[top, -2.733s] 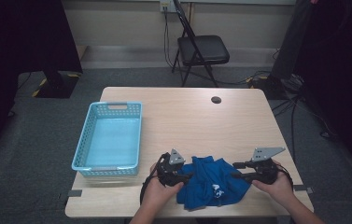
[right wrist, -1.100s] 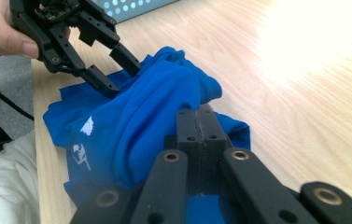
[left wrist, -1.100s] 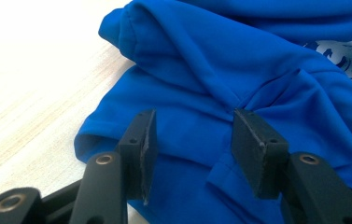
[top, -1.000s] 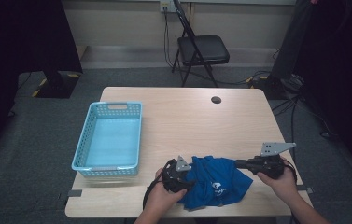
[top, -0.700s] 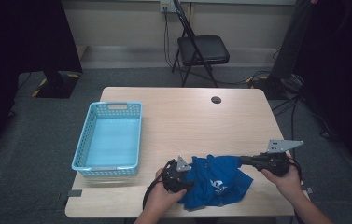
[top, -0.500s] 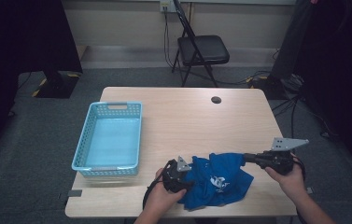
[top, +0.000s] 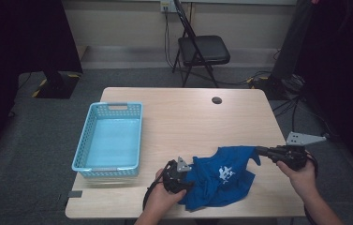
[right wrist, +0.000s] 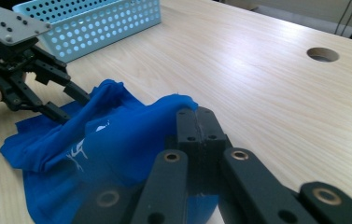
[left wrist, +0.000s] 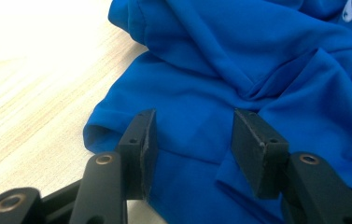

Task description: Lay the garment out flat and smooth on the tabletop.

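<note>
Looks like pulling a crumpled blue shirt (top: 221, 176) out flat, down by the front edge of the tabletop (top: 188, 117), a bit right of the middle. Pinching one end of the shirt tight with the right claw (top: 260, 150), clenched on the cloth and held just above the wood, close to the right edge. Seen up close in the right gripper view too: right claw (right wrist: 196, 116) squeezed flat together, with a little blue fold poking out at the tip. Not grabbing anything with the left claw (top: 189, 179): parted and resting low at the left side of the shirt. In the left gripper view, left claw (left wrist: 190, 140) spread apart, with blue cloth lying between and under it but not squeezed. Well apart from the light blue basket (top: 108, 105) by the left edge, with nothing in it. Probably in the middle of the stretching step, with just one end caught. Next, most likely: close the left claw on the cloth edge right there, grab only a thin bit and not a big bunch, then pull gently toward the left edge to smooth the wrinkles. Go slowly to stop the shirt slipping free.
</note>
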### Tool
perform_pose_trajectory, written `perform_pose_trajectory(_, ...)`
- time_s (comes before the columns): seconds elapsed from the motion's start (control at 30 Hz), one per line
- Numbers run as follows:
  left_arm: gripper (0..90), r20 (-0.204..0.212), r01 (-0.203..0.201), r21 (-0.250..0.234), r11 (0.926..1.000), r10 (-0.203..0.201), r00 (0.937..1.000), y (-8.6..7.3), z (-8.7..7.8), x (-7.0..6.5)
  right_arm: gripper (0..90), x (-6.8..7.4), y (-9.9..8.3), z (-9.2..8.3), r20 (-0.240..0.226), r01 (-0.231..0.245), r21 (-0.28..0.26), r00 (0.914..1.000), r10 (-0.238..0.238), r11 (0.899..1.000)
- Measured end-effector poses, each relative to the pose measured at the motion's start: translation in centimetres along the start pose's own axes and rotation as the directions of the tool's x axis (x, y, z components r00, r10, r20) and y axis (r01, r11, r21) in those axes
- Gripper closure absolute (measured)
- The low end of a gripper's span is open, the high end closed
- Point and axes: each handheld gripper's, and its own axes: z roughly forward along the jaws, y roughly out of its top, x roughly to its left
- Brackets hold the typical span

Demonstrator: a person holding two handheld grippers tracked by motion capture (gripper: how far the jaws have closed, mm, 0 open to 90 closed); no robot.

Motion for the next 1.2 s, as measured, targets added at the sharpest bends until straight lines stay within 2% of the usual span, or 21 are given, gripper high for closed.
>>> perform_pose_trajectory(0.43,50.8,-0.001,0.006,-0.003,1.0000,-0.006,1.0000,0.0,0.0,0.0,90.0,-1.5,-0.1,-1.1,0.063,-0.029,-0.008,0.9976,0.029,1.000)
perform_pose_trajectory(0.57,50.8,-0.002,0.009,-0.002,1.0000,-0.009,1.0000,0.0,0.0,0.1,90.0,-2.3,-0.5,-1.3,0.091,-0.056,-0.004,0.9943,0.056,0.998)
perform_pose_trajectory(0.7,50.8,-0.004,0.006,-0.002,1.0000,-0.006,1.0000,0.0,0.0,0.1,90.0,-3.3,-1.1,-1.5,0.141,-0.076,0.009,0.9872,0.074,0.997)
perform_pose_trajectory(0.83,50.9,-0.005,0.009,-0.002,1.0000,-0.009,0.9999,0.0,0.0,0.1,90.0,-4.6,-2.0,-1.6,0.176,-0.115,0.017,0.9782,0.110,0.993)
perform_pose_trajectory(1.03,50.9,-0.005,0.011,-0.015,0.9998,-0.011,0.9999,0.1,-0.2,0.0,90.0,-5.9,-3.4,-1.3,0.197,-0.179,0.042,0.9661,0.168,0.983)
perform_pose_trajectory(1.2,50.7,0.015,0.018,-0.051,0.9985,-0.017,0.9997,0.5,-0.8,-0.1,90.0,-6.3,-3.9,-1.0,0.200,-0.197,0.057,0.9627,0.182,0.979)
